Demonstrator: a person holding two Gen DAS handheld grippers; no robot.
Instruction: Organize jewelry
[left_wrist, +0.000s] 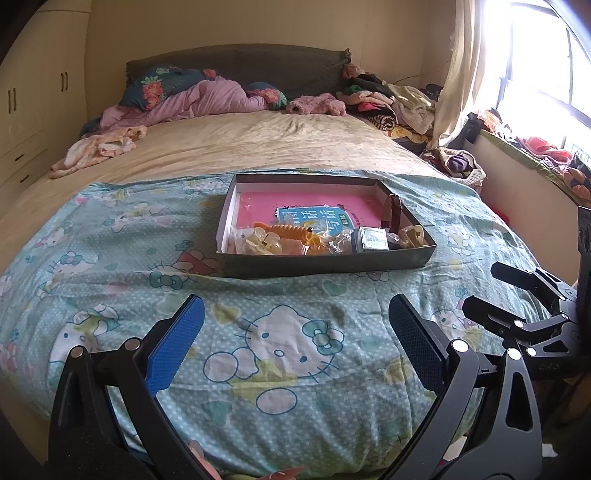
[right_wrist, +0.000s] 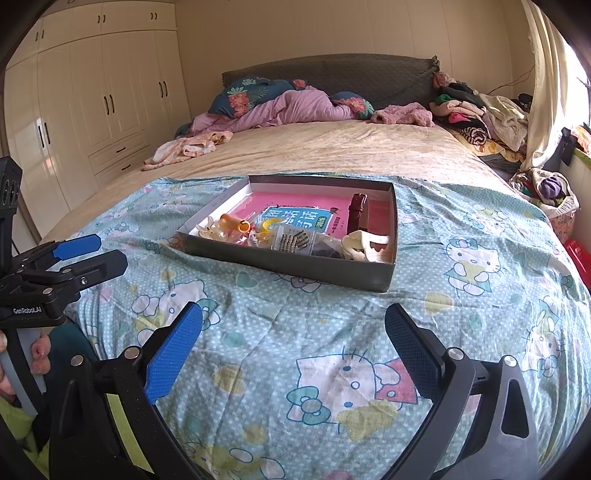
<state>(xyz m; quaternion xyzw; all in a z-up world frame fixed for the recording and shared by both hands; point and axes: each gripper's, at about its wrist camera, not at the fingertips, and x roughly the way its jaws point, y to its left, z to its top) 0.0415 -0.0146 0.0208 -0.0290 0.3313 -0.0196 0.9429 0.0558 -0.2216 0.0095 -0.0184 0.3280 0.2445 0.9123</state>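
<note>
Broadly, a bed (left_wrist: 258, 147) fills both views, its near half spread with a green cartoon-cat quilt (left_wrist: 295, 332), and on that quilt sits a shallow dark box (left_wrist: 325, 264) with its long side running left to right across the bed. Inside lies a pink book (left_wrist: 295, 203), flat on the bottom. A brown strap (right_wrist: 357, 216) lies at the right side, its long axis pointing from the near wall toward the headboard. Along the near wall the small pieces crowd together: a cream claw clip (right_wrist: 364, 245) in the right corner, a small clear case (right_wrist: 295, 240) beside it, an orange coiled band (left_wrist: 291, 232) and a pale clip (left_wrist: 258, 242) toward the left. Both tools hang over the quilt, short of the box: the left gripper (left_wrist: 295, 343) is spread wide and empty, and the right gripper (right_wrist: 293, 347) likewise gapes with nothing between its blue pads (right_wrist: 171, 354).
</note>
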